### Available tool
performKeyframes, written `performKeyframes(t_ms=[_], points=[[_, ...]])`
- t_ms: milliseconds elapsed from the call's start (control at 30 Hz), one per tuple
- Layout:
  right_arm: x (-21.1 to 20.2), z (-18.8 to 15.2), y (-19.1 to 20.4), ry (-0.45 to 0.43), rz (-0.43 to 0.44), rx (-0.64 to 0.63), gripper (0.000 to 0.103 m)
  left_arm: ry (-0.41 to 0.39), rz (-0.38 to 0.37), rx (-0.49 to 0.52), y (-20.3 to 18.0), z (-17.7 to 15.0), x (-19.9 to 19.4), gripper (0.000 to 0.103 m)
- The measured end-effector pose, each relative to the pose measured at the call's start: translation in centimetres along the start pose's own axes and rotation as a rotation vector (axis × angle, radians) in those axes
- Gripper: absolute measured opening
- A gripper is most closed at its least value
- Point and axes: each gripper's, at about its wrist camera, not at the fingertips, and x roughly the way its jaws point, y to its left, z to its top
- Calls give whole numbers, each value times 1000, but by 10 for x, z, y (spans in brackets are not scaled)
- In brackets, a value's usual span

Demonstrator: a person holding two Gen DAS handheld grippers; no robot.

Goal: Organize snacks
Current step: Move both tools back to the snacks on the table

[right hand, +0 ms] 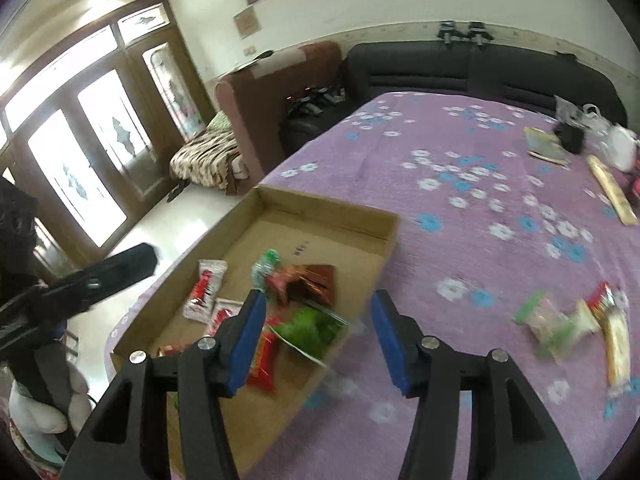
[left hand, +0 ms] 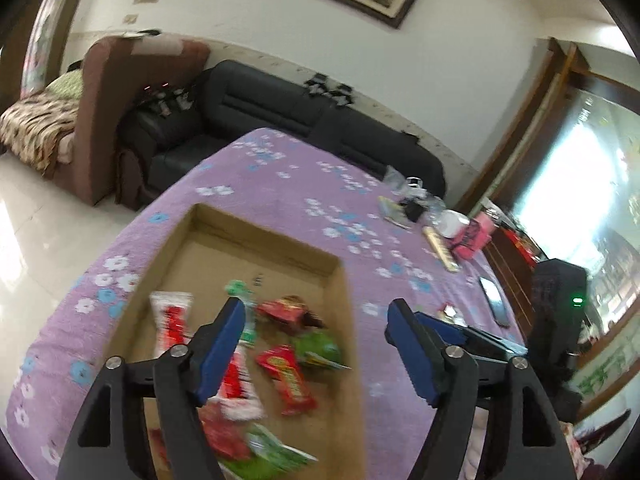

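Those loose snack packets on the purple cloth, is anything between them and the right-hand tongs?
Nothing visible is. The open right tongs hang over the edge of the brown cardboard box, and only bare purple flowered tablecloth lies between them and the loose green and red snack packets to their right.

Both views are lit by daylight. In the left wrist view the window is blown out to white, and in the right wrist view the glass doors are overexposed too. Glare is thrown on the floor tiles. Motion blur is seen on the snack packets and the flowered cloth. Straight lines are bent by fisheye distortion, and the corners are vignetted black.
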Motion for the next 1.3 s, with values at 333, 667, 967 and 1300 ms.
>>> performKeyframes(t_ms=[333,667,967,1300], points=[[-51,-37,-94,-39,-97,171,55,118,-134,177,-100,-43,21,88],[-92,-70,-171,-107,-221,340,55,279,-200,214,-142,-93,76,88],[-104,-84,-207,-131,-259,413,55,335,-162,199,-145,-112,108,88],[-98,-94,-226,-156,-318,440,55,358,-107,179,-137,-116,126,89]])
